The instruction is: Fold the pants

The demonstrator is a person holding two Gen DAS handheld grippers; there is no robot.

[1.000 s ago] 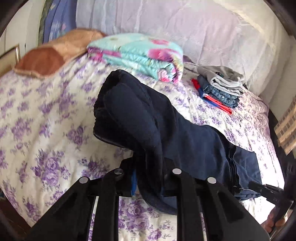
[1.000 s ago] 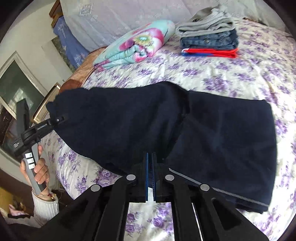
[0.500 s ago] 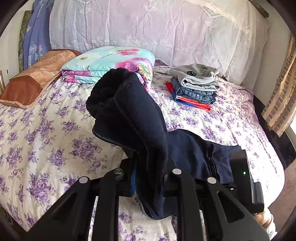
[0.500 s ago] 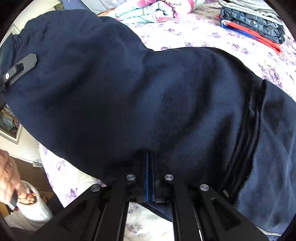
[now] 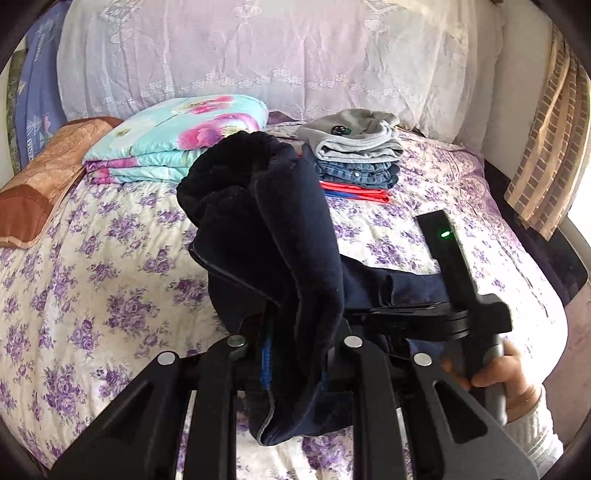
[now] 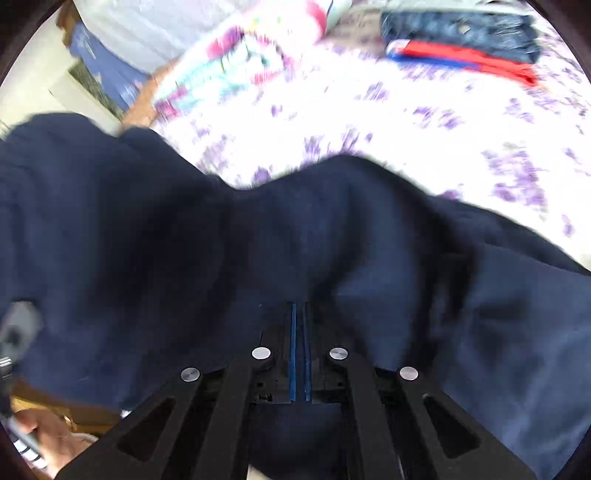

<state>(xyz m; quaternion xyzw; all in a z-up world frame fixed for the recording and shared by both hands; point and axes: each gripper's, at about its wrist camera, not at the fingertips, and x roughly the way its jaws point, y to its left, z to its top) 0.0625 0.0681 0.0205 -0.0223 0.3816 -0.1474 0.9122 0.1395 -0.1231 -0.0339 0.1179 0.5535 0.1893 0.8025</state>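
Observation:
The dark navy pants [image 5: 280, 236] are lifted over the flowered bed [image 5: 110, 280]. My left gripper [image 5: 295, 332] is shut on a thick bunch of the fabric, which hangs over its fingers. My right gripper [image 6: 299, 332] is shut on the pants [image 6: 258, 258] too; its jaws stand together with cloth draped over their tips. The right gripper's body [image 5: 458, 295] shows in the left wrist view, close on the right, with a hand on its handle. The right wrist view is blurred.
A folded floral blanket [image 5: 177, 136] and a brown pillow [image 5: 48, 177] lie at the back left. A stack of folded clothes [image 5: 354, 155] sits at the back right, also in the right wrist view [image 6: 461, 33]. A lace headboard cover [image 5: 277, 51] stands behind.
Both grippers have come together with the pants between them. The right gripper now sits right beside the left one. The pants have gone from spread out to doubled up.

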